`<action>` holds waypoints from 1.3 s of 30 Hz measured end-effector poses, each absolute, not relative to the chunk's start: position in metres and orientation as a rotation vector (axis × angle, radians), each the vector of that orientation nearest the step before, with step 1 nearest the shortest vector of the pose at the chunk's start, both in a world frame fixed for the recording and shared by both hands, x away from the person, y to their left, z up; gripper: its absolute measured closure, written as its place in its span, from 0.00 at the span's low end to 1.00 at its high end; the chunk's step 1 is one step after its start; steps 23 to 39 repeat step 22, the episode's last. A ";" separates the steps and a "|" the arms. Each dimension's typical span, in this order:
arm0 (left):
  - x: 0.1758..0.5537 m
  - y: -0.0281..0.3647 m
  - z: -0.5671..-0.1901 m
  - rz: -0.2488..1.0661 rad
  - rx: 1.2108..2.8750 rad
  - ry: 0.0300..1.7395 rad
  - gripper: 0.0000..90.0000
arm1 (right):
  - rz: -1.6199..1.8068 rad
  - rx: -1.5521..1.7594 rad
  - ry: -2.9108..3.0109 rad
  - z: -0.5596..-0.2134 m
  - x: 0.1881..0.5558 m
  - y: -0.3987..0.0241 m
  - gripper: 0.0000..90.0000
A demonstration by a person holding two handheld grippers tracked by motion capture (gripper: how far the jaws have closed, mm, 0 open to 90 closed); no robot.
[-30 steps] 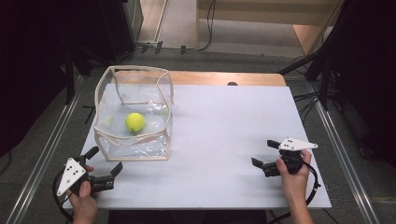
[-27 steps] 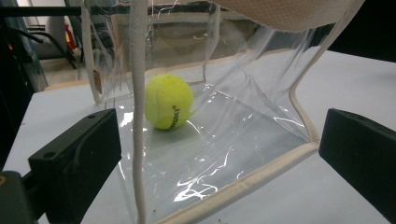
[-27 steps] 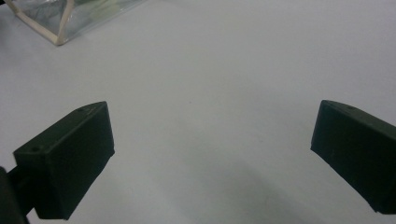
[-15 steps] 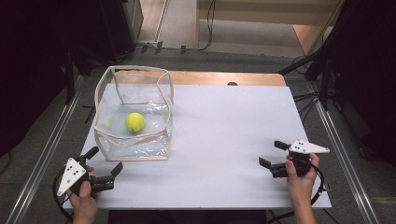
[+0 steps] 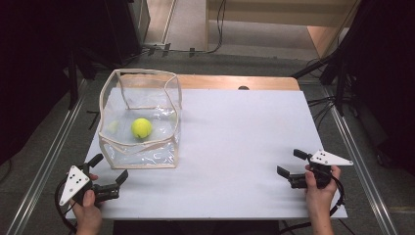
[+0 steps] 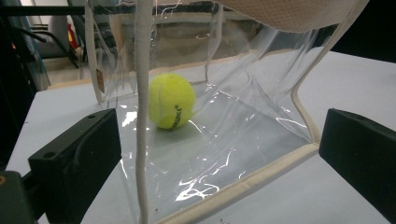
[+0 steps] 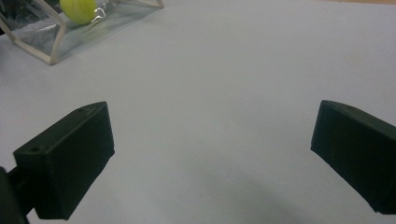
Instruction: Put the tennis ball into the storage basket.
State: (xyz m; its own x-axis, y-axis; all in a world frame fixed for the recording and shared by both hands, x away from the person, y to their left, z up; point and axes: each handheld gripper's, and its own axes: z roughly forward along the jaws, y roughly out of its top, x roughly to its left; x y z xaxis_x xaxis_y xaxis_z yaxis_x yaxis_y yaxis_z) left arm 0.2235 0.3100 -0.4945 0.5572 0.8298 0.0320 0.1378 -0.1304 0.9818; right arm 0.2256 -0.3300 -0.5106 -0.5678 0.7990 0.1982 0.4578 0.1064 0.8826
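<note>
A: Two grippers, jaws spread, nothing pinched. Left gripper just off bag near corner.
B: Ball inside bag. Right gripper near right edge; bare table between.

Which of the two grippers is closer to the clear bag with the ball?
The left gripper: it sits just off the near corner of the clear bag holding the tennis ball. The right gripper is far across the table.
</note>
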 end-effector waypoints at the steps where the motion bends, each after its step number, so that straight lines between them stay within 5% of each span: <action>1: 0.223 0.310 -0.494 0.734 1.616 0.834 0.00 | 1.450 1.233 2.056 -0.511 0.225 -0.332 0.00; 39: 0.224 0.309 -0.494 0.734 1.621 0.832 0.00 | 1.479 1.229 1.988 -0.518 0.219 -0.341 0.00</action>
